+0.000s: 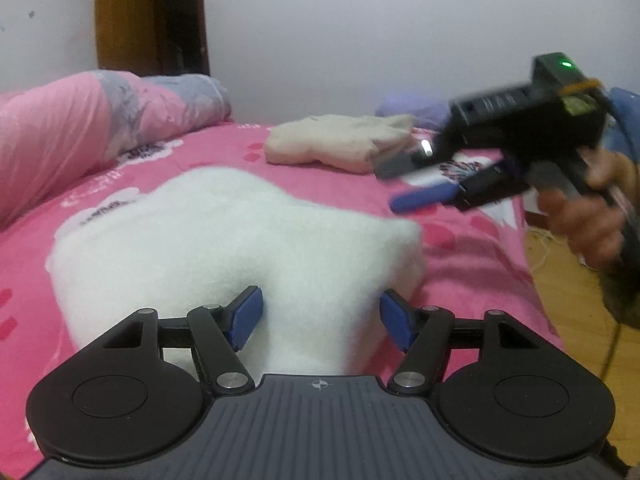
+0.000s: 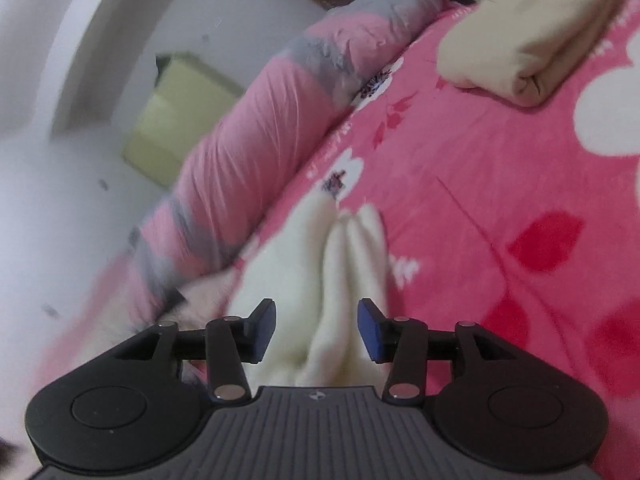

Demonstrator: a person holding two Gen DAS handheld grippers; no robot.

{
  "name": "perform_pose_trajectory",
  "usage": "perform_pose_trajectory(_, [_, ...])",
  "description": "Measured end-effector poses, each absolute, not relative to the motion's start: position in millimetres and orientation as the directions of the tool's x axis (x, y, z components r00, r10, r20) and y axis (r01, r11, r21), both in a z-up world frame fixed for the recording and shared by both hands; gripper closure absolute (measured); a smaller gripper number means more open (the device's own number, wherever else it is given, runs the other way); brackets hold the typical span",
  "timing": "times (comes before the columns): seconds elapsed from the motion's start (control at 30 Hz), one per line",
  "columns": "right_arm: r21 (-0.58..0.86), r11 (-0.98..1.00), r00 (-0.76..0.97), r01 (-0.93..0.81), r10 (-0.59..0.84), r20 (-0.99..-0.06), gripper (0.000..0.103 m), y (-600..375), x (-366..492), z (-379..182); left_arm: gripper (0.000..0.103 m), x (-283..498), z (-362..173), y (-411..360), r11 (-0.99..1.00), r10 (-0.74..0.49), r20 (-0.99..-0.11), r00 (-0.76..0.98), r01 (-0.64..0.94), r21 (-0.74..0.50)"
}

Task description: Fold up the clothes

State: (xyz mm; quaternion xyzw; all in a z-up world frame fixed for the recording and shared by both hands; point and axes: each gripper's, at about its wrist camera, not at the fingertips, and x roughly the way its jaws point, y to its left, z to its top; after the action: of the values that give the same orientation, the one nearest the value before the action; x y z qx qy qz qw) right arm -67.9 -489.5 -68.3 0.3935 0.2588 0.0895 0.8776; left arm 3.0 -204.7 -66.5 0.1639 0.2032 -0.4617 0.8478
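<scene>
Against the wall, along the bed's left edge: rolled pink-and-grey quilt (image 1: 100, 120), running the length of that side and closing it off. Just inside it, a narrow strip of bare pink bedspread (image 1: 248, 148) before the next thing.

Toward the near edge, left of the bed's middle: white fleece garment (image 1: 224, 240), bunched and thick, its far hem lying ragged on the bedspread, its near end lifted up between the fingers of the left gripper (image 1: 321, 322). Blue pads (image 1: 246, 322) spread, fleece between them; whether the pads press on it, cannot tell. In the right wrist view, the same fleece gathered into long soft pleats running away from the camera.

Farther back, near the far edge and right of the middle: folded beige garment (image 1: 340, 144), lying flat, well apart from the white one, with open bedspread between the two. Behind it, by the wall, a lilac bundle (image 1: 412, 108), blurred.

Right of the white fleece: clear flowered bedspread out to the bed's right edge, then wooden floor (image 1: 576, 300) beyond. Above that open stretch, in the air and blurred: right gripper (image 2: 316, 330) in a hand (image 1: 588, 216), fingers parted, nothing pinched; fleece pleats below the gap in its own view, pads not on them.
</scene>
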Motion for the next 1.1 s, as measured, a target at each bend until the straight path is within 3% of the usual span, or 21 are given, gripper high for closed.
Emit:
perform_pose_trajectory(0.2, [0.679, 0.731, 0.849, 0.07, 0.314, -0.425, 0.047, -468, -78, -60, 0.031, -35, -53, -159, 0.562, -0.685, -0.445, 0.577, 0.807, 0.181])
perform_pose_trajectory(0.43, [0.586, 0.808, 0.834, 0.06, 0.282, -0.474, 0.038, -436, -74, -52, 0.033, -28, -76, -142, 0.68, -0.525, -0.53, 0.666, 0.703, 0.209])
perform_pose_trajectory(0.57, [0.539, 0.839, 0.827, 0.081, 0.245, -0.505, 0.036, -421, -72, -50, 0.037, -25, -82, -148, 0.709, -0.518, -0.54, 0.663, 0.686, 0.163])
perform_pose_trajectory(0.67, [0.526, 0.845, 0.821, 0.098, 0.23, -0.522, 0.036, -417, -70, -50, 0.048, -23, -86, -153, 0.735, -0.502, -0.548, 0.67, 0.664, 0.139])
perform_pose_trajectory(0.8, [0.525, 0.842, 0.811, 0.121, 0.222, -0.542, 0.035, -414, -65, -53, 0.057, -23, -91, -155, 0.768, -0.485, -0.545, 0.684, 0.631, 0.107])
perform_pose_trajectory(0.93, [0.514, 0.848, 0.795, 0.125, 0.224, -0.563, 0.027, -408, -57, -57, 0.06, -28, -92, -162, 0.782, -0.462, -0.525, 0.715, 0.608, 0.139])
perform_pose_trajectory(1.03, [0.495, 0.86, 0.801, 0.127, 0.205, -0.562, 0.029, -401, -53, -60, 0.064, -26, -91, -164, 0.792, -0.453, -0.523, 0.721, 0.596, 0.135])
perform_pose_trajectory(1.1, [0.484, 0.866, 0.802, 0.126, 0.198, -0.563, 0.046, -397, -50, -61, 0.068, -26, -90, -166, 0.797, -0.443, -0.523, 0.728, 0.587, 0.141])
